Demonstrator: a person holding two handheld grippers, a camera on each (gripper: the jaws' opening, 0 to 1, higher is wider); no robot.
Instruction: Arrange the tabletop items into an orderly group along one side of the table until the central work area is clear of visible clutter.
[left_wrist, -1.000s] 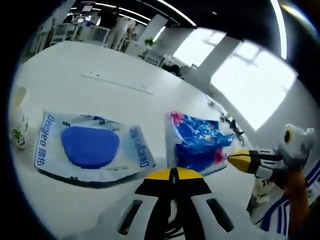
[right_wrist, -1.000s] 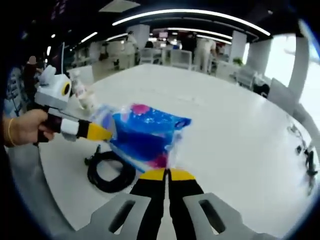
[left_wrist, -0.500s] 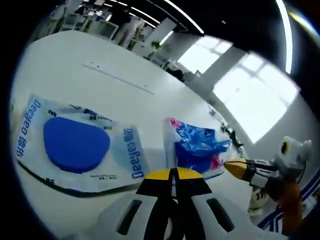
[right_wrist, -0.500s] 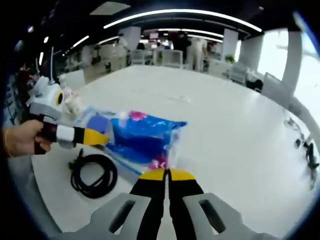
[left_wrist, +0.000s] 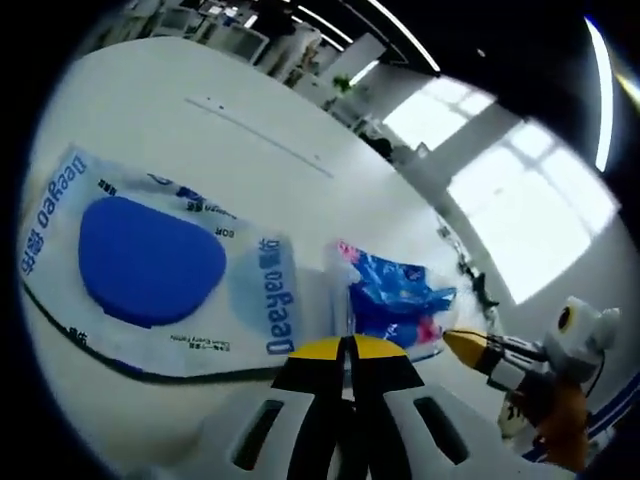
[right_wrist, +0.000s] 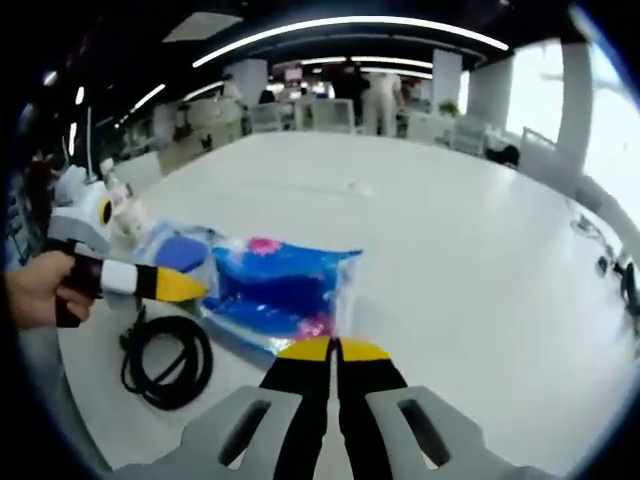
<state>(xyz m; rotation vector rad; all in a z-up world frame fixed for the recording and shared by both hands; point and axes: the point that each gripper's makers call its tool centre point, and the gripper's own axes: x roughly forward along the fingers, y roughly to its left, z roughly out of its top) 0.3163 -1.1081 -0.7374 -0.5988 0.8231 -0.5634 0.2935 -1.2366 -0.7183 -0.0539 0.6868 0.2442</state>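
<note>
Both my left gripper (left_wrist: 345, 345) and right gripper (right_wrist: 335, 347) clench the blue packet (right_wrist: 275, 295); uneven pulling could tear it

We see a large open office beyond the white table's (right_wrist: 480, 260) far edge. Long strips of ceiling lights (right_wrist: 340, 28) curve overhead against a dark ceiling. Past the far edge stand white chairs and desks (right_wrist: 345, 112), with two people (right_wrist: 370, 92) on their feet among them, too small to make out further. A white pillar (right_wrist: 250, 78) rises behind the far left corner. Bright windows (left_wrist: 510, 215) run along the table's right side, and a green plant (left_wrist: 345, 82) sits near the far desks. On the bare table top we can make out a thin dark line (left_wrist: 262, 143) running across the far half.
</note>
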